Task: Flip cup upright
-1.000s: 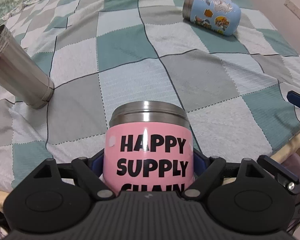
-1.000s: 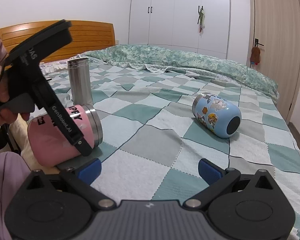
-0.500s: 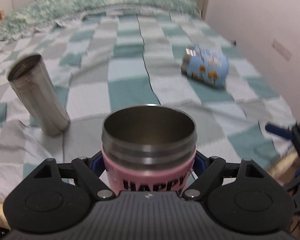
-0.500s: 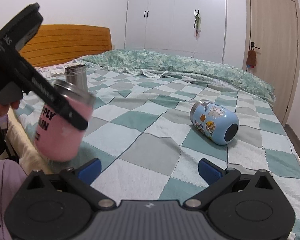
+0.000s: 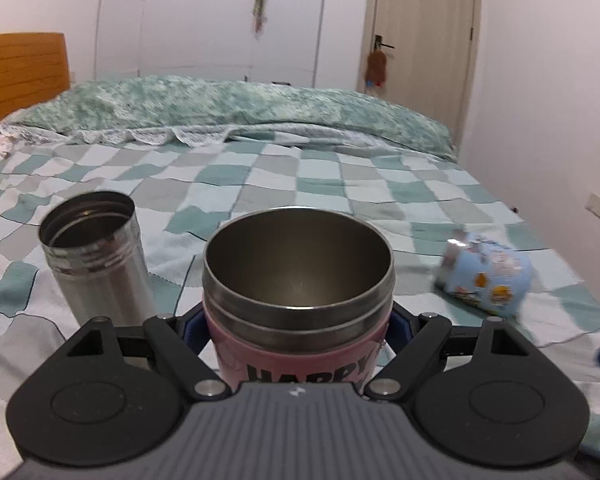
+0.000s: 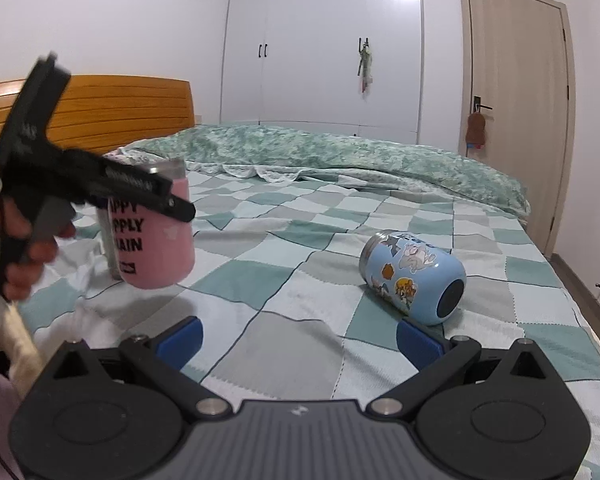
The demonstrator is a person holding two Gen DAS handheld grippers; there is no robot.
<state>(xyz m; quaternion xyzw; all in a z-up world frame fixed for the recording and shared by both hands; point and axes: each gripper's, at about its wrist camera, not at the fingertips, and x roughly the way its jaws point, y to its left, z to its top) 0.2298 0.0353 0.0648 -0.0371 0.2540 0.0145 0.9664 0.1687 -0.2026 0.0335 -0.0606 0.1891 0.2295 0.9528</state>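
Observation:
My left gripper [image 5: 298, 326] is shut on a pink cup [image 5: 296, 308] with black lettering and a steel rim. The cup is upright, mouth up, held just above the bed; it also shows in the right wrist view [image 6: 154, 236]. A light blue cartoon cup [image 6: 414, 278] lies on its side on the checked bedspread, base toward my right gripper [image 6: 298, 334], which is open and empty in front of it. The blue cup appears blurred in the left wrist view [image 5: 486, 278].
A plain steel tumbler [image 5: 96, 256] stands upright just left of the pink cup. The checked bedspread [image 6: 300, 248] covers the bed, with a green quilt [image 6: 340, 156] at the far side. A wooden headboard [image 6: 100, 120] is left; wardrobe and door stand behind.
My left gripper has lifted the pink cup off the bed and turned it from lying on its side to upright. The right gripper has stayed open and moved slightly toward the blue cup.

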